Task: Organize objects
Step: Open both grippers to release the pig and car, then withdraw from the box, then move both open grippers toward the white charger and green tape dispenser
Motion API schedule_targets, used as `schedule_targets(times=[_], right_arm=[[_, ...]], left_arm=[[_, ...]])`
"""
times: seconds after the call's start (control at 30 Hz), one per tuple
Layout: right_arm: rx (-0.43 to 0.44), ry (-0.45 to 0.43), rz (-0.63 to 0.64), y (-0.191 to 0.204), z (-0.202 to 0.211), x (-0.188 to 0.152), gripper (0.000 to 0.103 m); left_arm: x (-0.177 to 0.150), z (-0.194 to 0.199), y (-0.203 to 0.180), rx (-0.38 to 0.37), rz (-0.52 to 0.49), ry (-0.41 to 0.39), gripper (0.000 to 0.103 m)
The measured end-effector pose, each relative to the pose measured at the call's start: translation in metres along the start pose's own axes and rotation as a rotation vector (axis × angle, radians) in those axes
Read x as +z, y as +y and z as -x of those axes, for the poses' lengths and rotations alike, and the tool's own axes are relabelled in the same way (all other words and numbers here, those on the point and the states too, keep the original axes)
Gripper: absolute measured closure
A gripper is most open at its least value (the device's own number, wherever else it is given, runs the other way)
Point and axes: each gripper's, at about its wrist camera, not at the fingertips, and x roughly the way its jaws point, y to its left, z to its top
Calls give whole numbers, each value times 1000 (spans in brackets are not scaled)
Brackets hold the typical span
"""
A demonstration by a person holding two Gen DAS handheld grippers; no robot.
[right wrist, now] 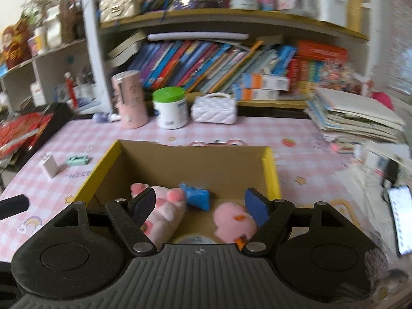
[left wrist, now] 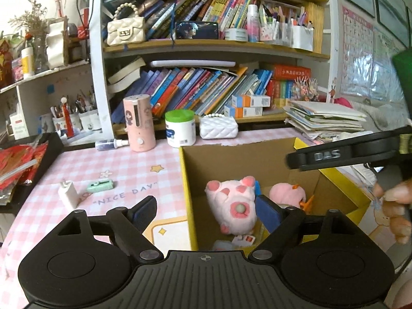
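Pink paw plush point(left wrist: 233, 203) lies inside cardboard box point(left wrist: 231, 154).

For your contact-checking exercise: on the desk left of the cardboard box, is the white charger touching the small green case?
Apart. The left wrist view shows the white charger and the green case with a strip of pink checked tablecloth between them; the right wrist view agrees.

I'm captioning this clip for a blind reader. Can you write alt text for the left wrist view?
The left gripper, fingers open and empty, hangs over a cardboard box holding two pink plush toys on a pink checked desk; a white charger and mint gadget lie outside it.
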Motion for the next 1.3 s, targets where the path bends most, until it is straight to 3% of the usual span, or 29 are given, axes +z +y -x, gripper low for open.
schedule_targets(times=[0.23, 0.47, 0.93, 1.3], right_arm=[[-133, -52, -65, 0, 41, -27, 28], [-199, -7, -104, 14, 67, -63, 29], [-163, 168, -123, 72, 85, -132, 29], [-108, 249, -128, 109, 93, -161, 32]], left_arm=[[-11, 19, 14, -10, 24, -2, 14], [-27, 36, 23, -34, 17, 29, 13], [-74, 70, 46, -21, -4, 168, 11], [-100, 94, 72, -5, 0, 222, 9]])
